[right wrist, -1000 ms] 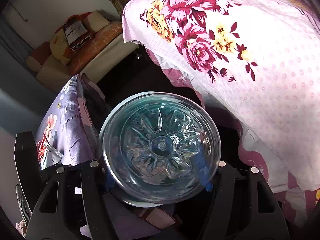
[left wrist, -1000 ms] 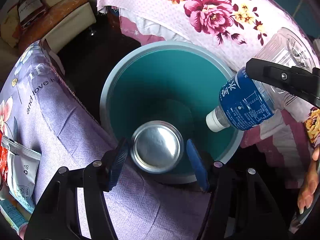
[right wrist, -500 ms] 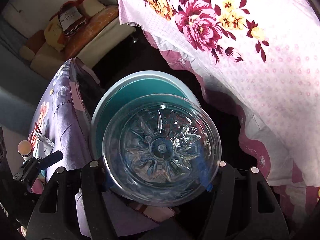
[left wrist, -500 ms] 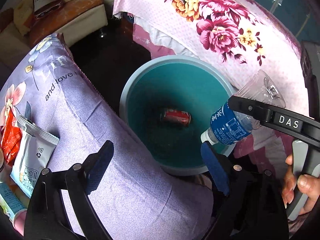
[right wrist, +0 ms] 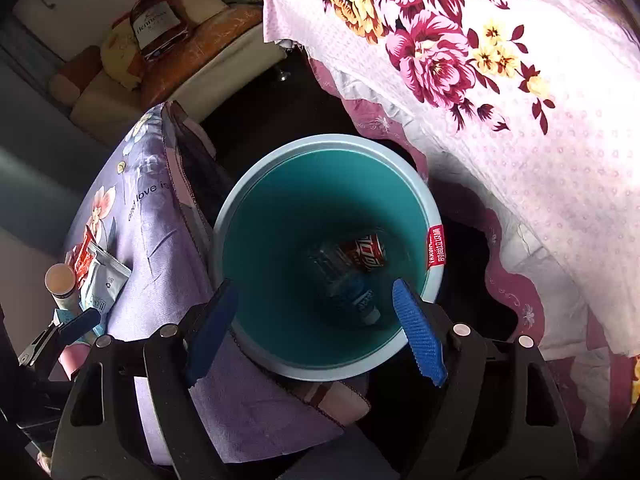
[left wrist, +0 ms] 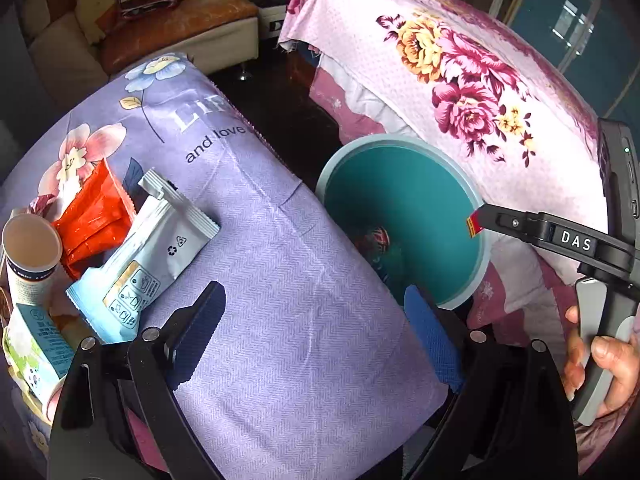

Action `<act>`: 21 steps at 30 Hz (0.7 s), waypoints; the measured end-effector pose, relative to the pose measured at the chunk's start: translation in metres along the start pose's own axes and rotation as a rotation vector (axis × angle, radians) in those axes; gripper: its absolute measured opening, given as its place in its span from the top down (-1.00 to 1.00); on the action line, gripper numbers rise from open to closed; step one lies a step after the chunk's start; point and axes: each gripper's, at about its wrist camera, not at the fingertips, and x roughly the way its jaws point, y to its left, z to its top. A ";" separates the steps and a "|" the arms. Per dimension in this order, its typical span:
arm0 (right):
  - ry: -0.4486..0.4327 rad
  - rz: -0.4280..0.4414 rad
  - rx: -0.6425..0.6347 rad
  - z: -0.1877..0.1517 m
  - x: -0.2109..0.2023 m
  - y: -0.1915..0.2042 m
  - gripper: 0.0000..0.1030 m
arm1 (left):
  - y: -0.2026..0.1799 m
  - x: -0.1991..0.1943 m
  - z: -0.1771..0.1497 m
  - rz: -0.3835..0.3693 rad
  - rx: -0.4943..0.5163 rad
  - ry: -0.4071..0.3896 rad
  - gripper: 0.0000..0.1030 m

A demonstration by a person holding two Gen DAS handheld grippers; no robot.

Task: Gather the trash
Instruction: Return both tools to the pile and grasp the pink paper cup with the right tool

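Both drops done: red can (right wrist: 366, 254) and water bottle (right wrist: 346, 286) lie in the teal bin (right wrist: 320, 148). My right gripper (right wrist: 316, 322) has just opened, empty; left gripper (left wrist: 316, 332) wide, empty. Next: white wrapper (left wrist: 156, 252); approach low and flat.

Home living room: sofa (left wrist: 168, 28), floral bedsheet (left wrist: 460, 80), cushions (right wrist: 116, 56).

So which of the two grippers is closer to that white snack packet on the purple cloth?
Left. The left gripper hangs open just beside the white snack packet; the right gripper is open over the teal bin, farther off.
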 end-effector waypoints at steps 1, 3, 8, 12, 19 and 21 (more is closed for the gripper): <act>0.002 0.001 -0.009 -0.001 -0.002 0.005 -0.47 | 0.006 -0.004 -0.003 0.003 -0.011 -0.006 -0.77; 0.006 0.004 -0.028 -0.004 -0.004 0.016 -0.47 | 0.018 -0.015 -0.009 0.012 -0.032 -0.022 -0.77; 0.026 0.022 -0.100 -0.013 -0.006 0.055 -0.48 | 0.057 -0.046 -0.027 0.042 -0.093 -0.068 -0.77; 0.051 0.046 -0.182 -0.025 -0.006 0.096 -0.49 | 0.092 -0.071 -0.045 0.071 -0.143 -0.103 -0.77; 0.133 0.116 -0.349 -0.059 0.002 0.178 -0.49 | 0.163 -0.107 -0.080 0.131 -0.255 -0.156 -0.78; 0.168 0.141 -0.393 -0.071 0.007 0.199 -0.49 | 0.185 -0.113 -0.088 0.148 -0.293 -0.162 -0.78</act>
